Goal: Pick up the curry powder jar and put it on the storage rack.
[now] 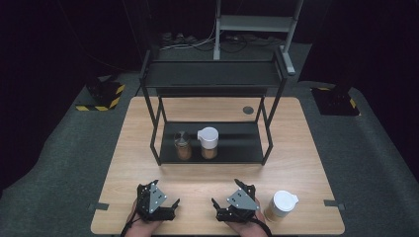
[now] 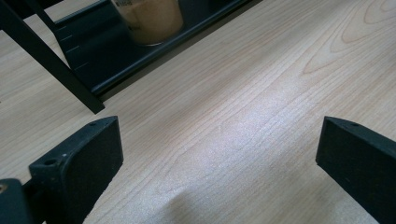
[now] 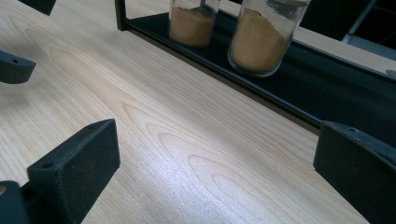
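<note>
table: light wood | room: dark | left tool, right tool: agape

jars of brown powder – 3: two on the far rack shelf, one near right | rack – 1 | grippers – 2: left, right

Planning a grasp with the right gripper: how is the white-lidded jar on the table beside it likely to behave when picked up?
The jar stands upright, taller than wide, so a high push might tip it. Its wall looks like smooth clear glass or plastic, so it is probably stiff and somewhat slippery. Tan powder seems to fill it, so likely fairly heavy. The right gripper is open.
</note>
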`<state>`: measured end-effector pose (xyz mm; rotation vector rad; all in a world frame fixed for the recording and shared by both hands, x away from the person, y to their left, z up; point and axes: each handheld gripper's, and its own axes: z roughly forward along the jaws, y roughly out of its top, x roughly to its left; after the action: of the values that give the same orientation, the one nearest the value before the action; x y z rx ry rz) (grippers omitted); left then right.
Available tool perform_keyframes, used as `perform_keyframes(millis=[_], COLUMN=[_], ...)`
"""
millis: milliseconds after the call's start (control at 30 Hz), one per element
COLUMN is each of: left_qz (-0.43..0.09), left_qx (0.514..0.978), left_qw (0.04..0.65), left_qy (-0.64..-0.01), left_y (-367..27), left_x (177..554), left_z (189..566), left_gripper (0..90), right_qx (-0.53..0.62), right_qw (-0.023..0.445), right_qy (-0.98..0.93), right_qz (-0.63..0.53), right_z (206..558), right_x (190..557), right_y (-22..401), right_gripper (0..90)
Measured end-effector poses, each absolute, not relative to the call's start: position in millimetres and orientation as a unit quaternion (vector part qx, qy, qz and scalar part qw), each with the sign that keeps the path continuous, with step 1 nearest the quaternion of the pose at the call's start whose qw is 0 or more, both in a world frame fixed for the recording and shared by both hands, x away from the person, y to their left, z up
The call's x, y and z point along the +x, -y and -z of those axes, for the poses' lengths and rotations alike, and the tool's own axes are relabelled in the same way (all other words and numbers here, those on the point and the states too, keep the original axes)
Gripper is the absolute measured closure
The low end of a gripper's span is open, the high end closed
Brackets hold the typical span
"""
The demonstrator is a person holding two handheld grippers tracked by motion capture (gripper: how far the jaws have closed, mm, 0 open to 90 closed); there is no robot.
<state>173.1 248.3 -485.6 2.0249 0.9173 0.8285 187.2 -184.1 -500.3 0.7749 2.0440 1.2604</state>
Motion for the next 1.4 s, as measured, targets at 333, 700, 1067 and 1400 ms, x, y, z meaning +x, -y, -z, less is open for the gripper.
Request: perform_keyframes(millis=[333,700,1067,1400], left_qz=[-0.323,-0.32,-0.318,-0.318], left_qx=[0.792,0.793,0.795,0.795], left_qw=[0.375,0.377,0.377,0.378], left_qy=[-0.357,-0.355,-0.353,-0.352], left_y=[-248,-250,-250,-251], left_x=[173,174,175,175], left_z=[485,485,485,485], left_gripper=[0.9,0.9,0.9,0.9], right_qx=[0.28,0.269,0.26,0.276], right_qw=[0.31,0.318,0.32,0.309], right_qy=[-0.756,-0.732,-0.718,-0.715], right_qz=[-0.504,-0.539,-0.56,-0.563], right_z=[487,470,452,442], right_x=[178,165,154,149], right_y=[193,201,212,229], right_gripper=[0.0,0.0,0.0,0.0])
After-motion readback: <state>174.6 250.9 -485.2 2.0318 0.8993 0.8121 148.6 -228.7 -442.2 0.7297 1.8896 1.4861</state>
